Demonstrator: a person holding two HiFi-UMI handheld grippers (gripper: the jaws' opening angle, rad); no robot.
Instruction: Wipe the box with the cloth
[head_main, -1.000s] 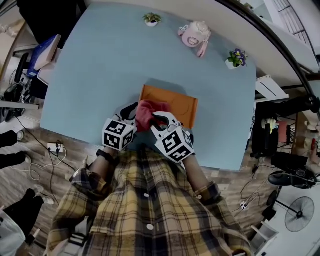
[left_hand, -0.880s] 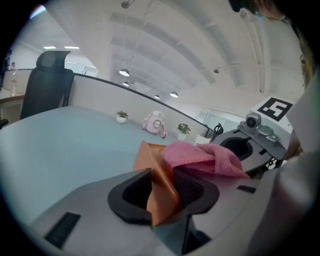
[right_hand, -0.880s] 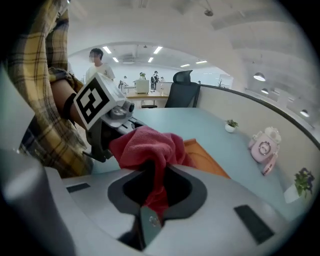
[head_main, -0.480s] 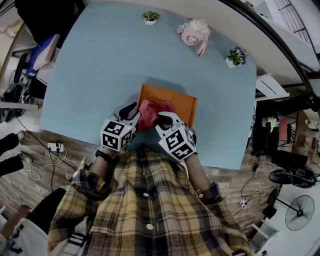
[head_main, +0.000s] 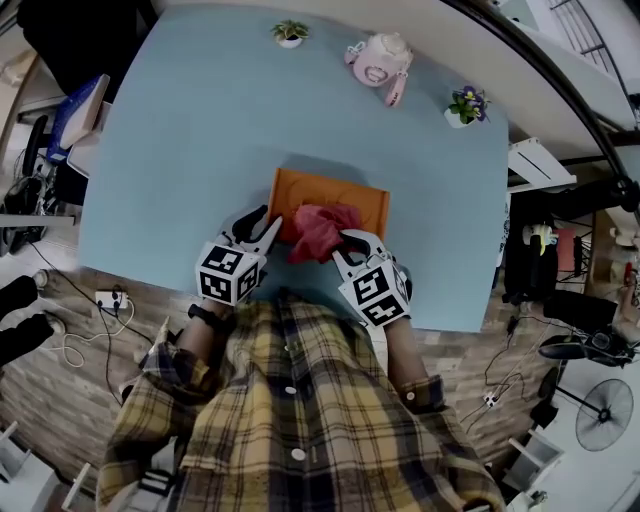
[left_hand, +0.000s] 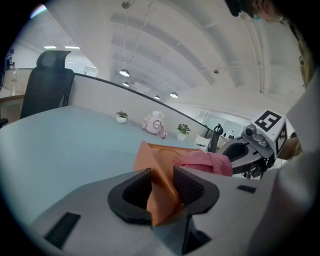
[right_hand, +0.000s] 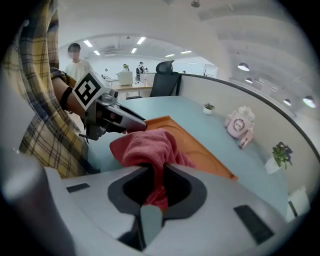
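Note:
An orange box lies flat on the light blue table, near its front edge. My left gripper is shut on the box's near left corner, which sits pinched between the two black pads. A crumpled pink cloth rests on the box's top face, bunched toward the middle. My right gripper is shut on the cloth, whose fabric runs down between the jaws. In the left gripper view the cloth sits just ahead of the right gripper.
A pink alarm clock and two small potted plants stand along the table's far edge. A black office chair stands beyond the table. Cables and a power strip lie on the wooden floor at the left.
My right gripper has dragged the pink cloth rightward across the box, from the left part to the middle. The left gripper has kept its hold on the box corner without moving.

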